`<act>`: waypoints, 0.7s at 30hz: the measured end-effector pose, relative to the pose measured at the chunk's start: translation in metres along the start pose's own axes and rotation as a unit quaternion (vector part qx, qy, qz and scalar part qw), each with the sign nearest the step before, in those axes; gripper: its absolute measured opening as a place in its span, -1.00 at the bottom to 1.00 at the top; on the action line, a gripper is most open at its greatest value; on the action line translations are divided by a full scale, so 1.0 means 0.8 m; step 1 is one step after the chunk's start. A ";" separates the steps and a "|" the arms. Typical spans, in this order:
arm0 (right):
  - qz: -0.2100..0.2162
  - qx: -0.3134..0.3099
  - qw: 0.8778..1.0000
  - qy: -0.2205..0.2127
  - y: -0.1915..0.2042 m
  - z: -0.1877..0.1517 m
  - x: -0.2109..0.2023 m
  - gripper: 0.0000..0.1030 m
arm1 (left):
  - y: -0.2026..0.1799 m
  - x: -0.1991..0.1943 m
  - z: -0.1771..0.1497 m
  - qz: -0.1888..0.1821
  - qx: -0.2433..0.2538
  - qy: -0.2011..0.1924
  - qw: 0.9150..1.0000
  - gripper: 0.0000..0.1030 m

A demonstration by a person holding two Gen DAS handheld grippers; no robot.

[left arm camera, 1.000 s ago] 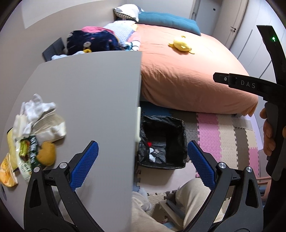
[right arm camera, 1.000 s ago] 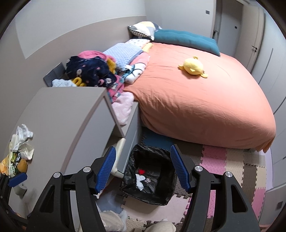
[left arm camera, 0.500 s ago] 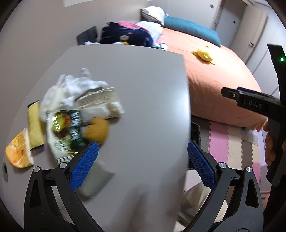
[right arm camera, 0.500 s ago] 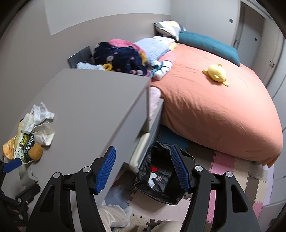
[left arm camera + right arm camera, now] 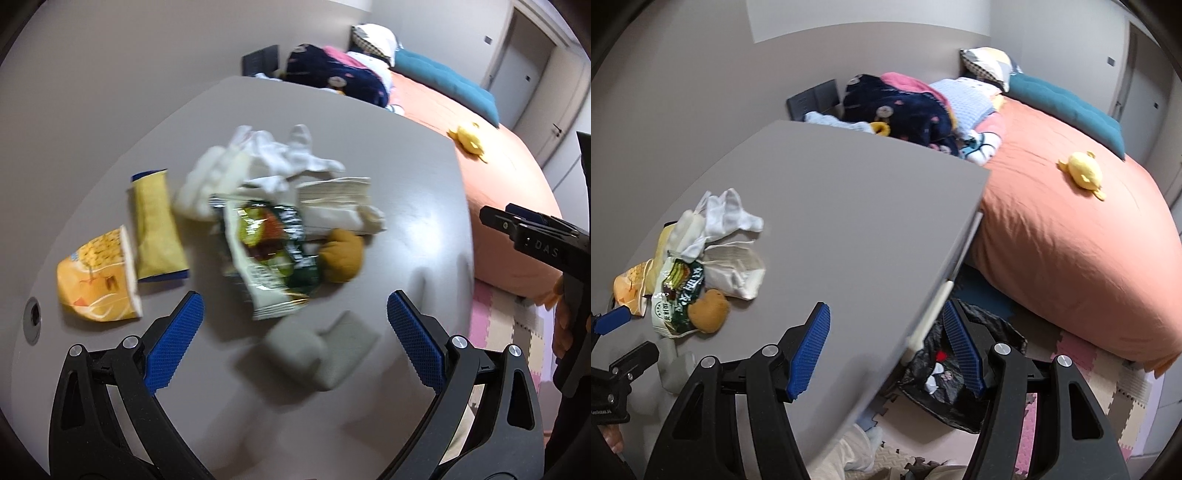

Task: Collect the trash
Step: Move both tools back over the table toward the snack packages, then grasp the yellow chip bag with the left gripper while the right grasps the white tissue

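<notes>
A trash pile lies on the grey desk [image 5: 388, 155]: a green snack bag [image 5: 269, 254], an orange-brown lump [image 5: 341, 254], white tissues [image 5: 273, 158], crumpled paper [image 5: 336, 206], a yellow wrapper [image 5: 155, 225] and an orange packet [image 5: 99, 277]. My left gripper [image 5: 295, 339] is open and empty, just in front of the pile. My right gripper [image 5: 886, 350] is open and empty, above the desk's right edge. A black-lined bin [image 5: 945, 373] stands on the floor below it. The pile also shows in the right wrist view [image 5: 694, 266].
A grey block [image 5: 317, 350] lies on the desk between my left fingers. A bed with an orange cover [image 5: 1071, 240], a yellow plush [image 5: 1082, 173] and piled clothes [image 5: 905, 110] lies beyond the desk. Foam mats [image 5: 1108, 387] cover the floor.
My left gripper has swung left from the bin side to face the trash pile and come closer. My right gripper has shifted left, over the desk edge. Both stay open.
</notes>
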State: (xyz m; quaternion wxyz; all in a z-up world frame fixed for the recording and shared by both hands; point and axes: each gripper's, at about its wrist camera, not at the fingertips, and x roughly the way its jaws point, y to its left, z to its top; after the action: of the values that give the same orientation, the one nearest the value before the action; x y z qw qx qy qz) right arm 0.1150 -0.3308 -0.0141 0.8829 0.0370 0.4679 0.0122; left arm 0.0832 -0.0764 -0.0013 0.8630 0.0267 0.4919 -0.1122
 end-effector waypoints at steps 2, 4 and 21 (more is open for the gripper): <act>0.010 -0.008 1.000 0.002 0.014 0.004 0.006 0.26 | 0.013 -0.001 -0.001 0.004 -0.004 -0.002 1.000 0.87; 0.019 -0.018 1.000 0.004 0.030 0.008 0.013 0.26 | 0.026 -0.001 -0.001 0.009 -0.012 -0.002 1.000 0.87; 0.065 -0.044 0.996 0.031 0.107 0.038 0.074 0.26 | 0.167 0.005 0.000 0.059 -0.113 -0.002 0.992 0.87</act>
State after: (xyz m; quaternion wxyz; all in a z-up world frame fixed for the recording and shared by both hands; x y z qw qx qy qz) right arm 0.1749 -0.2436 -0.0393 0.8659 0.0277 0.4911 0.0912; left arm 0.1142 0.0532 -0.0131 0.8666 -0.0426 0.4972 -0.0051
